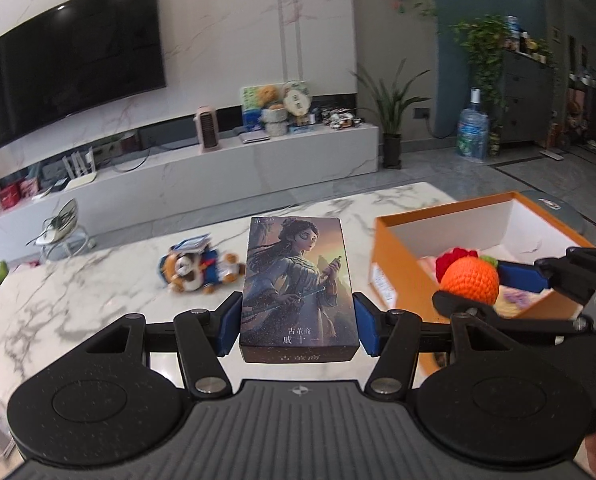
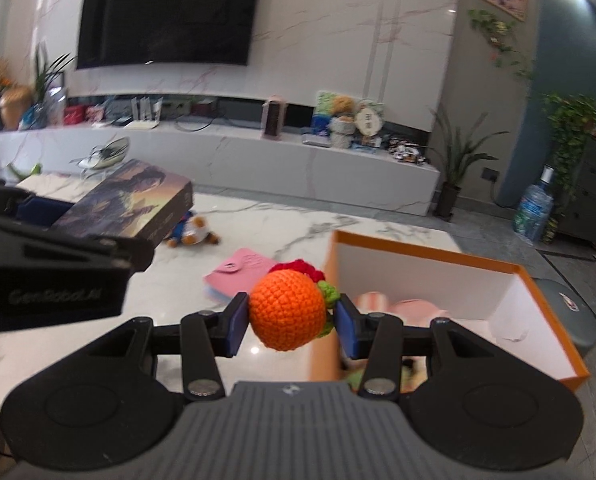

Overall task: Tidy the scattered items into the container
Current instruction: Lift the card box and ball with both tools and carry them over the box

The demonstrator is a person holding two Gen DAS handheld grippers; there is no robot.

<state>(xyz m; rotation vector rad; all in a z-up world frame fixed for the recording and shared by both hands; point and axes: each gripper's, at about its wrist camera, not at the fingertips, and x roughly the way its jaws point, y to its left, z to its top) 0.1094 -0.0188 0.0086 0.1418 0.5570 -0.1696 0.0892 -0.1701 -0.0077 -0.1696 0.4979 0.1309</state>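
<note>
- The left gripper (image 1: 298,326) has its 2 blue pads closed about halfway against the long sides of a dark rectangular cardboard box printed with a painted robed figure (image 1: 298,286). The box is held flat and clear of the white marble-patterned tabletop (image 1: 77,292), probably so it can travel level over the container's rim.
- The right gripper (image 2: 289,320) is closed narrowly on a round orange crocheted yarn fruit with a red and green tuft (image 2: 287,314), squeezed across its middle, likely because a soft ball would slip from a looser hold.
- Just beyond that fruit stands the open orange cardboard container with white inner walls (image 2: 438,258), already holding some pale soft items. The fruit hangs near its left edge.
- On the tabletop, not yet collected, lie a flat pink pouch (image 2: 237,276) and, farther off, a small brown plush toy in blue clothes (image 1: 201,270).
</note>
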